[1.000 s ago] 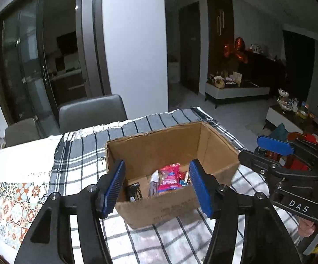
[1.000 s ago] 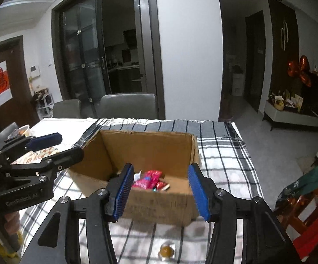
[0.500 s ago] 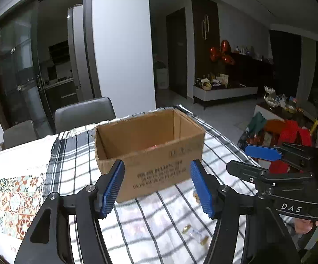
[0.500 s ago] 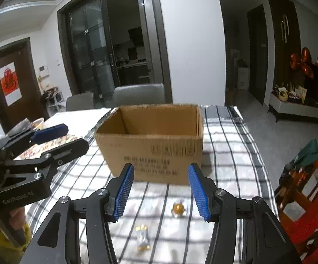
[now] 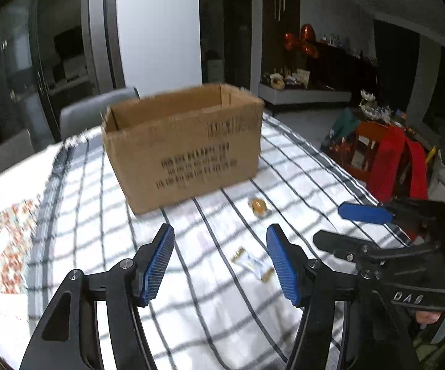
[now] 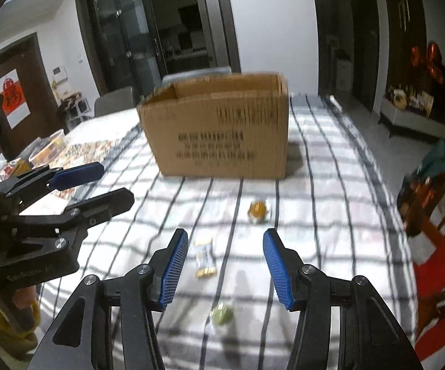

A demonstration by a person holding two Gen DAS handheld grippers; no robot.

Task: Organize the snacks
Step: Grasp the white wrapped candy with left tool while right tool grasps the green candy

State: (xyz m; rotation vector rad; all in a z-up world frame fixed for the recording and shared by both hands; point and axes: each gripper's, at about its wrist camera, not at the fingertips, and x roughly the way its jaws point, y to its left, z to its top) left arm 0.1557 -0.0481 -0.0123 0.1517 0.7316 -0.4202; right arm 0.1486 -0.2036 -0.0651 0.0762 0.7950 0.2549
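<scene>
Jaws of my left gripper (image 5: 221, 259) and right gripper (image 6: 225, 265) stand spread, empty; careless pinching could snag the bench's tablecloth (image 6: 315, 215) instead of the gold-ended sweet (image 6: 204, 257).

brown box (image 6: 222, 129), black-and-white checked cloth (image 6: 324, 215), blue tongs (image 6: 225, 265)

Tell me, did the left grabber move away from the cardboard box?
Yes. The left gripper pulled back and sank: earlier it looked down into the cardboard box, now it sees the box's front, farther off.
</scene>
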